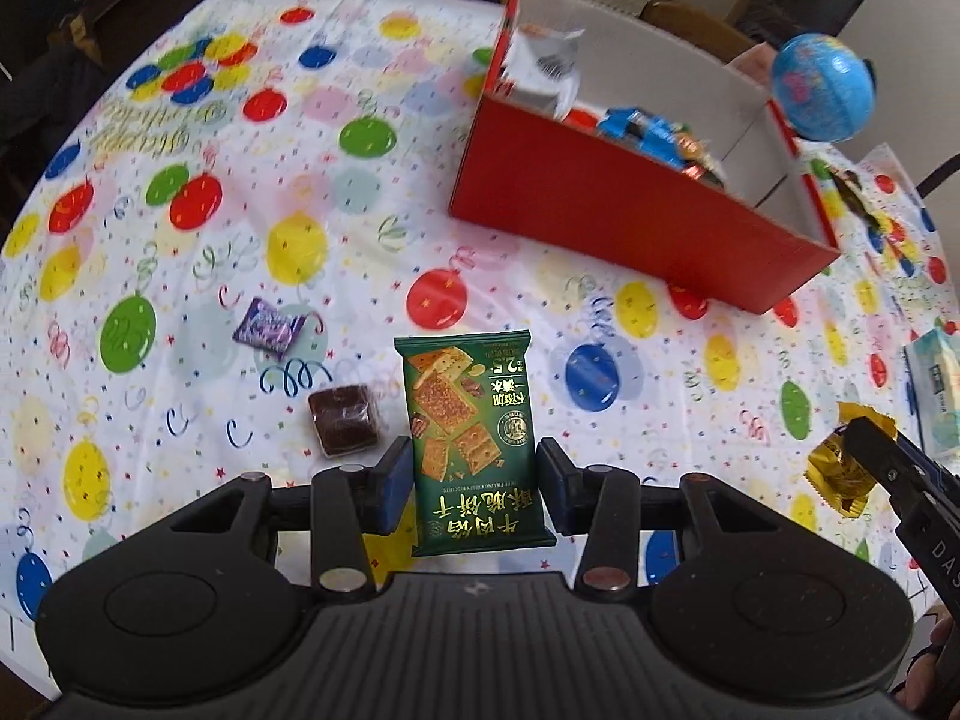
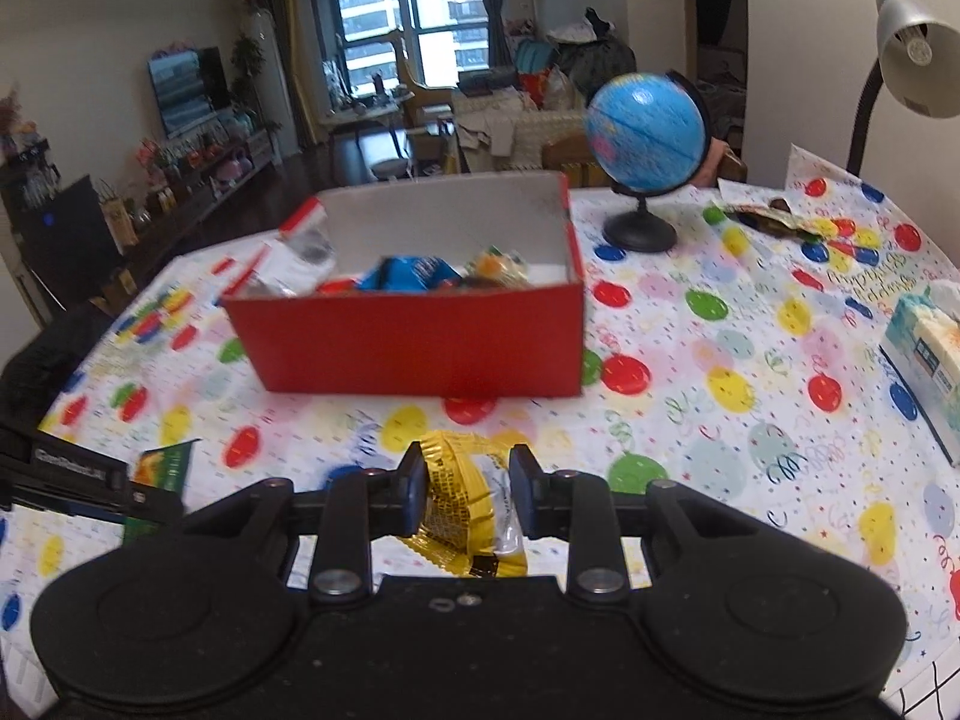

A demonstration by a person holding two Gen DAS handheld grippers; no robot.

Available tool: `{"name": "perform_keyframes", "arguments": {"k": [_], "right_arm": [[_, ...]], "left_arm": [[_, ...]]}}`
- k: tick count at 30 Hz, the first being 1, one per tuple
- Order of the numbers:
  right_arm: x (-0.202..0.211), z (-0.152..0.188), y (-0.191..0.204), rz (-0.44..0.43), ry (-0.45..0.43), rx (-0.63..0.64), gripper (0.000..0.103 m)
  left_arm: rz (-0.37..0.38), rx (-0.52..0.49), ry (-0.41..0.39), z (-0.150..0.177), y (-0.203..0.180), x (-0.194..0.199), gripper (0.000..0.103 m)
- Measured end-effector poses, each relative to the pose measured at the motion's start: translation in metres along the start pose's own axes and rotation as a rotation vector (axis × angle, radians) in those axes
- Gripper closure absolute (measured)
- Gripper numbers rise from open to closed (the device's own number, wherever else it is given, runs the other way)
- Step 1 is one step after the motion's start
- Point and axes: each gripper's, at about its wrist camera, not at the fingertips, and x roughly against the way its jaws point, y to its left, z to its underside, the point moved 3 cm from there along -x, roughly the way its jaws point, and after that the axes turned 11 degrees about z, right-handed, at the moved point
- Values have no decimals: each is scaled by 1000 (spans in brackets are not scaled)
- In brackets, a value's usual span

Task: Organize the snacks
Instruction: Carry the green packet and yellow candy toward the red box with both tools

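My left gripper [image 1: 474, 480] is shut on a green biscuit packet [image 1: 471, 438], held above the tablecloth. A brown wrapped cake [image 1: 345, 420] and a purple candy [image 1: 273, 327] lie on the table to its left. My right gripper [image 2: 469, 495] is shut on a yellow snack packet [image 2: 468, 510]; it also shows in the left wrist view [image 1: 840, 471]. The red box [image 2: 420, 342] stands ahead of the right gripper with several snacks inside; it also shows at the upper right in the left wrist view [image 1: 630, 222].
A blue globe [image 2: 645, 132] stands behind the box to the right. A tissue box [image 2: 927, 360] sits at the right edge. A desk lamp [image 2: 912, 54] rises at the far right. A dark wrapper [image 2: 774, 219] lies near the far edge.
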Motion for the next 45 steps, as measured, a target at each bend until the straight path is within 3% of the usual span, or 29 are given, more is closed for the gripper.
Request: {"name": "perform_keyframes", "arguments": {"k": [9,20,31,45], "right_arm": [[25,-28,13,-38,-83,6,76],[25,-70,17,-44,-156,37,76],[-6,-109,13,-40,-173,42,76],[-72,-133,-3,-27,-107,43,76]], "left_arm": [[42,-61,-86,-23,-20,33,59],[67,-159,-129,-59,-59,44,59],[39,-200,-167,-106,-82,31,59],[-28,-201,-159,-167,-93,-22,59]]}}
